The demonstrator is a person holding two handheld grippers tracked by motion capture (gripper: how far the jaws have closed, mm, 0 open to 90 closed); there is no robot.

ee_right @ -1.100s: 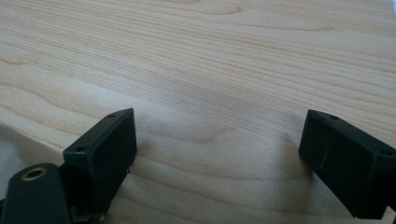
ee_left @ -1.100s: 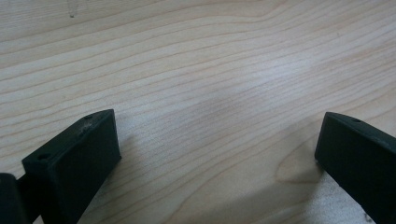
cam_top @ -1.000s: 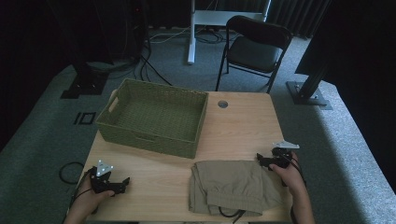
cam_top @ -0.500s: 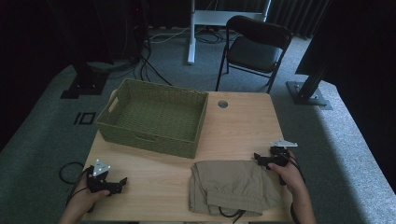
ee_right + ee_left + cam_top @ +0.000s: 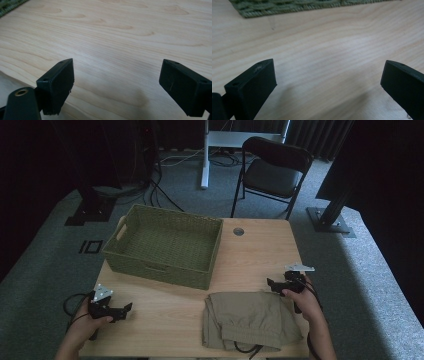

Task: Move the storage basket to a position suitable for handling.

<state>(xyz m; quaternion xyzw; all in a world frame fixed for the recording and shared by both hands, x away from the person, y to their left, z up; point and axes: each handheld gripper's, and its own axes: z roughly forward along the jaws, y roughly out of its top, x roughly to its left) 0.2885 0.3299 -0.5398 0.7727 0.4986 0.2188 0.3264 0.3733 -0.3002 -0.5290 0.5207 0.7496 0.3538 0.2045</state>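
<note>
2 grippers, jaws wide and empty: right gripper (image 5: 274, 285) beside folded khaki trousers (image 5: 249, 320), left gripper (image 5: 125, 309) apart. Approach step, judged; next, grasp trousers' edge for wicker basket (image 5: 165, 245).

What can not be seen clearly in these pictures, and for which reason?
- Folded khaki garment: in the high view its near edge is cut off by the frame's bottom; its type cannot be told.
- Woven basket: in the left gripper view the top edge cuts it off.
- Right gripper: in the high view the jaws are too small to judge.
- Dark cord under the garment: mostly hidden by cloth.
</note>
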